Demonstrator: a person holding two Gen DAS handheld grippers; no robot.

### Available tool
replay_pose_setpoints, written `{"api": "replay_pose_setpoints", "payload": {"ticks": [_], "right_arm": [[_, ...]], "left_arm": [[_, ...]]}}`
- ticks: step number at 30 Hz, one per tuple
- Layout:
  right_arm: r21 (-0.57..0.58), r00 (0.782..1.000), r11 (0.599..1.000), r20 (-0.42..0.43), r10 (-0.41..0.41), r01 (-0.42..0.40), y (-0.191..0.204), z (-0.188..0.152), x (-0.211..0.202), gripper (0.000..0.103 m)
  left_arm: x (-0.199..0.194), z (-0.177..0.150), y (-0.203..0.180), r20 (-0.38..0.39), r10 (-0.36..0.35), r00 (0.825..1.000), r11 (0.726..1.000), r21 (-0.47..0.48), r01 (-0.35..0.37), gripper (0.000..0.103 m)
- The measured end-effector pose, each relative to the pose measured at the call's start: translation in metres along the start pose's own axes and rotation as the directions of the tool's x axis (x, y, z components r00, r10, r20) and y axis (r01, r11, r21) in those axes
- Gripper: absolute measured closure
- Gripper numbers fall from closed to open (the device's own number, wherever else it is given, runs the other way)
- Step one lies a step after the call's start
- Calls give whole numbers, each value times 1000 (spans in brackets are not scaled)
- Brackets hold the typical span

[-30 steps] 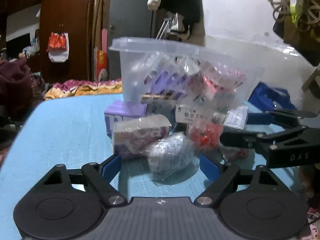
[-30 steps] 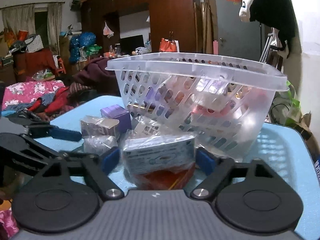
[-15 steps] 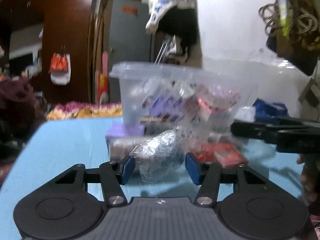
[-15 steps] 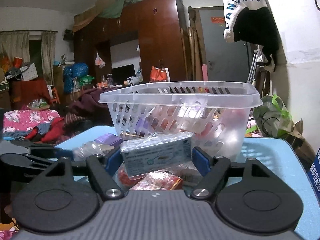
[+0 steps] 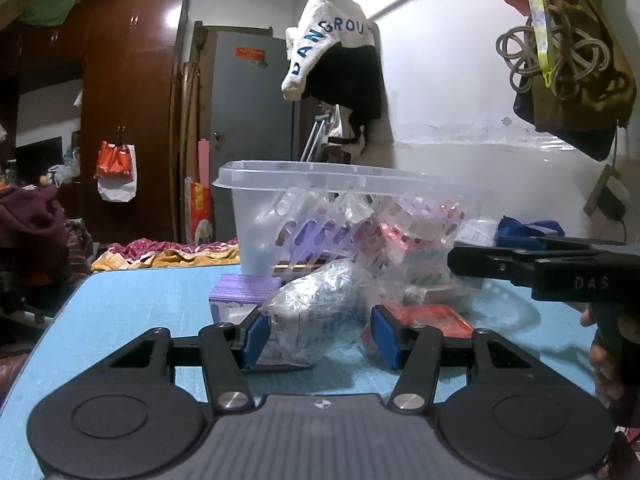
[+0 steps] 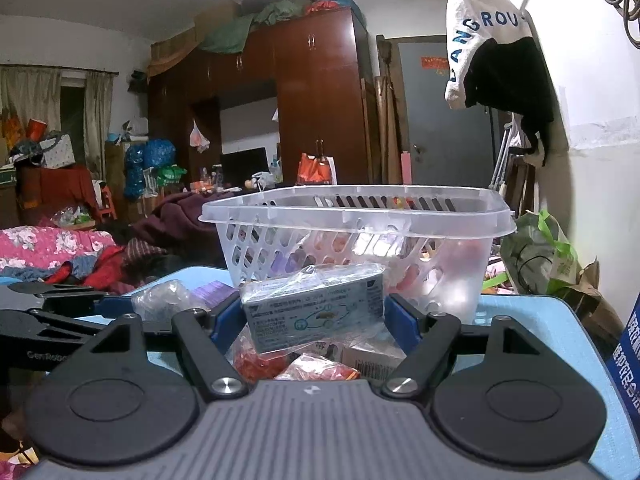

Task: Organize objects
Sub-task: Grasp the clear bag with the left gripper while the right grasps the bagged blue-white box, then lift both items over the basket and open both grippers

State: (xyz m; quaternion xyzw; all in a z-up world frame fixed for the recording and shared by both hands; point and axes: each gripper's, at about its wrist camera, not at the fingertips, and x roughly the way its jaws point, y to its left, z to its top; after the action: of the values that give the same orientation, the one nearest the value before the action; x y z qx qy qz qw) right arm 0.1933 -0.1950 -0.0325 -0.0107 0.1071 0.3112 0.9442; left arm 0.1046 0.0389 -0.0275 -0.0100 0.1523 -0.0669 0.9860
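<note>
Above the worktop (image 5: 120, 312) we have now lifted both picks: left gripper (image 5: 320, 338) clenched on the crinkly bag (image 5: 320, 312), right gripper (image 6: 314, 318) on the blue packet (image 6: 314, 314), ready for the basket (image 6: 360, 216).

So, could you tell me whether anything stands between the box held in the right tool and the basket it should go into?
Nothing separate does. The wrapped box in the right tool sits below the basket's rim, so the basket's own near wall stands in front of it; it must go up over the rim.
</note>
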Motion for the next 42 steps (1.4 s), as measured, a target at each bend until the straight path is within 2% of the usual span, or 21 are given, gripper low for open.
{"api": "replay_pose_setpoints", "payload": {"ticks": [22,27,30,32,34,37,39,42], "right_arm": [[-5,998,1000,61,-6,6,2,-1,-8,25],[-30,995,999,95,-29,32,7,-2,-13,26],[-26,990,1000,143,-15,19,5,-3,-23,26],[-12,986,1000,166,-3,5,4,3,-32,26],[-8,983,1000,185,10,-9,1,14,-40,26],[-44,979,999,202,-19,29,-3,33,-39,26],[-56,981,998,194,-18,29,-5,45,-31,26],[-55,988,998,150,-32,40,-10,70,-10,26]], "left_arm": [[-5,-3,1,48,-19,999,1000,5,19,44],[-9,-3,0,73,-27,997,1000,17,26,44],[-13,-3,-2,106,-26,994,999,24,23,44],[-17,-2,-1,123,-34,992,999,14,32,44],[-21,2,1,138,-70,988,997,-2,71,44],[-29,14,0,186,-87,979,996,2,88,44],[-30,30,-2,207,-89,974,996,10,89,44],[-19,62,-8,197,-69,978,998,20,67,44]]}}
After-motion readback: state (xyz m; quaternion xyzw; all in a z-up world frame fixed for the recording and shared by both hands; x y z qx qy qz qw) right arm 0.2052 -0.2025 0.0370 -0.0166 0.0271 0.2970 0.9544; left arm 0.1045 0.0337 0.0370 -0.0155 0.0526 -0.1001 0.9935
